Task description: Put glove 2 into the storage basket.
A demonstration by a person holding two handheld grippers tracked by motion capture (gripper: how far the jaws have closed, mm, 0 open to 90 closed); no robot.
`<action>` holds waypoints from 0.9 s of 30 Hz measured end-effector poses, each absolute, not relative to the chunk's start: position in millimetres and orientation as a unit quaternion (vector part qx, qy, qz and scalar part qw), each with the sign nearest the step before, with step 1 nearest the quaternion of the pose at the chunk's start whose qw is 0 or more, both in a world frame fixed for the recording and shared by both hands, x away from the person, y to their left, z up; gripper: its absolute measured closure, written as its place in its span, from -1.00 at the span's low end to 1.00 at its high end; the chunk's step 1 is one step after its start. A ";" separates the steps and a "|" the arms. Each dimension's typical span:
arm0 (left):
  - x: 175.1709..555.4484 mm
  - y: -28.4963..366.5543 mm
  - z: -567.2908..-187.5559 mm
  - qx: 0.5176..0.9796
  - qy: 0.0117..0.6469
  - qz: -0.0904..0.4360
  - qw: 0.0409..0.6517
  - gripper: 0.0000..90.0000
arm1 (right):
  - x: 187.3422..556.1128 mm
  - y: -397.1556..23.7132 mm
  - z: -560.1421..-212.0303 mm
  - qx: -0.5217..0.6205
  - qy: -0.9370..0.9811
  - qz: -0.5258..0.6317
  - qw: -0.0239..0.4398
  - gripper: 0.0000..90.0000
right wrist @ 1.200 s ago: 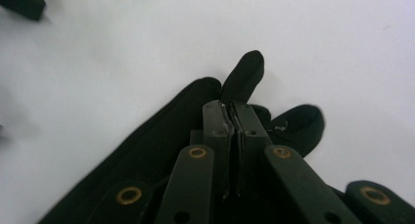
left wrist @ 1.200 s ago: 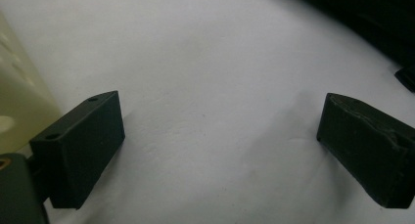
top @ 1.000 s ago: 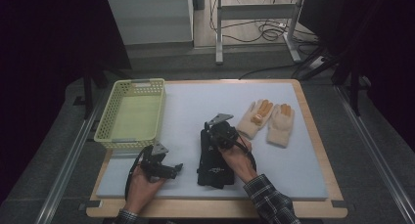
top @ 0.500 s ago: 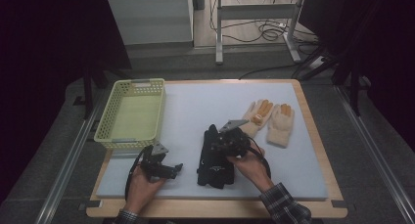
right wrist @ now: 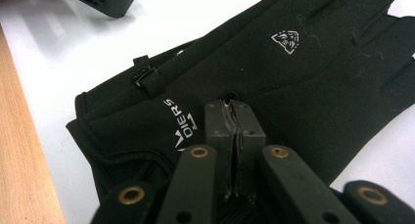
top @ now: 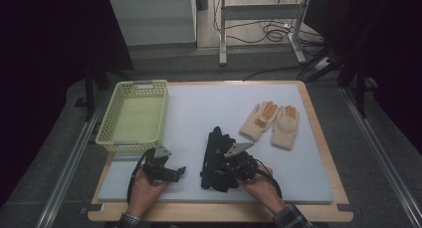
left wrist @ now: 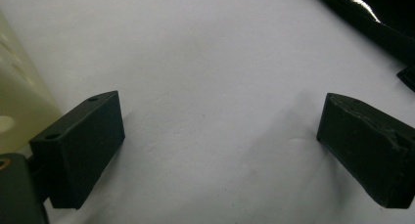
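Soft, light, limp black glove (right wrist: 274, 82) near the surface's front edge — right gripper (right wrist: 235, 117) fingers pinched on its back fabric, left gripper (left wrist: 215, 150) fingers wide, empty — best gathered at the cuff.

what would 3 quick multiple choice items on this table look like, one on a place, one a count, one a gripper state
1. Where does the basket sit?
A. far right edge
B. left side of the table
C. on the gloves

2. How many tan gloves lie on the mat?
A. one
B. two
C. four

3. How do the right gripper's jaws stand?
A. wide open
B. shut on the black glove
C. around the basket

Key: 1 B, the high view shows it at the mat's left. 2 B, two lie side by side at the right. 3 B, the right gripper view shows its jaws pressed together, pinching glove fabric.
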State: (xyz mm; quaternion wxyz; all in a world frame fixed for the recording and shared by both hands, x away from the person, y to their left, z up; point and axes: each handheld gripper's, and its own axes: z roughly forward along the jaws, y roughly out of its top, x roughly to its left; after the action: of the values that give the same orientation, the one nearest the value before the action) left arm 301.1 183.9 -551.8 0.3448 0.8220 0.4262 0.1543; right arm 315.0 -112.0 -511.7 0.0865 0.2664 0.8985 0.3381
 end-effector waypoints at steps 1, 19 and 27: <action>301.1 183.9 -551.8 0.822 0.426 0.154 0.345 -0.92 | 315.0 -112.0 -511.7 0.266 0.898 0.338 0.086 0.94; 301.1 184.0 -551.8 0.822 0.426 0.154 0.345 -0.91 | 315.8 -96.7 -504.4 0.275 0.884 0.374 0.051 0.73; 301.1 184.0 -551.7 0.822 0.426 0.154 0.345 -0.91 | 314.5 -119.4 -492.0 0.277 0.877 0.381 0.091 0.48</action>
State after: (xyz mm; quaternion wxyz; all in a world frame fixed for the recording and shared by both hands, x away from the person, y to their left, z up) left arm 301.1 184.0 -551.7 0.3446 0.8222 0.4260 0.1540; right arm 314.5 -119.4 -492.0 0.0906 0.2771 0.8772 0.3814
